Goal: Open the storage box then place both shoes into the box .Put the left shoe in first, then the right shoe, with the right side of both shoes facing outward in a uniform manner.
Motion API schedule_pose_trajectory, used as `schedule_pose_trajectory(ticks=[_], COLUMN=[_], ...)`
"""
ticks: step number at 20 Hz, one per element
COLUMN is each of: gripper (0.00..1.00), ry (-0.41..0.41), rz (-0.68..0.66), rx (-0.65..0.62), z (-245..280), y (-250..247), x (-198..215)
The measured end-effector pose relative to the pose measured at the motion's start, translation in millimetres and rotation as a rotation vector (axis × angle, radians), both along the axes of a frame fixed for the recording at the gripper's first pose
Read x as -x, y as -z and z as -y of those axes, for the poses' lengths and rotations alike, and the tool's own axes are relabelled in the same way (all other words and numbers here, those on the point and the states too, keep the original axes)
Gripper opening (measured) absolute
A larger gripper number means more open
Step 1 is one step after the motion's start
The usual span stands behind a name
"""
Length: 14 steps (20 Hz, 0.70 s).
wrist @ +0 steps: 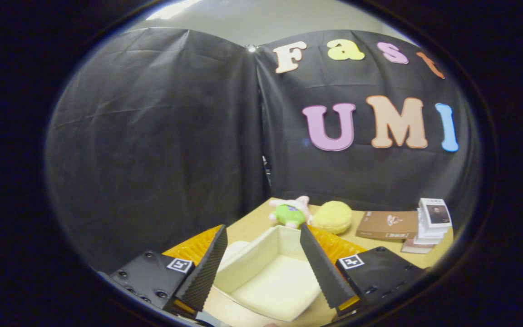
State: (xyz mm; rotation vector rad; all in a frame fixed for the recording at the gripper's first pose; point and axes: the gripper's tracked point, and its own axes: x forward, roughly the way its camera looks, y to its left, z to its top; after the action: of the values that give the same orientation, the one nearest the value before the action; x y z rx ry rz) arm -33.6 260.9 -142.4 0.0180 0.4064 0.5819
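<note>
An open cream storage box (248,265) sits on the tan table just below and between my fingers, its inside bare and pale. My gripper (263,234) hangs above it, open, with nothing between the fingers. Orange ribbed panels (193,247) show on both sides of the box, partly behind my fingers. A whitish rounded shape (234,247) lies by the box's left wall; I cannot tell what it is.
At the table's far side lie a pink-and-green plush toy (291,212) and a yellow round cushion (333,217). To the right sit a brown book (387,225) and a stack of white booklets (431,218). Black cloth walls stand close behind.
</note>
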Motion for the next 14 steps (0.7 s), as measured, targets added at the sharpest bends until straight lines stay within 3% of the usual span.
schedule_pose_trajectory(ticks=[5,14], gripper=[1.00,1.00], ry=[0.112,0.259], rz=[0.000,-0.113], rx=[0.072,0.172], z=[85,207], y=[18,83], x=[-12,-4])
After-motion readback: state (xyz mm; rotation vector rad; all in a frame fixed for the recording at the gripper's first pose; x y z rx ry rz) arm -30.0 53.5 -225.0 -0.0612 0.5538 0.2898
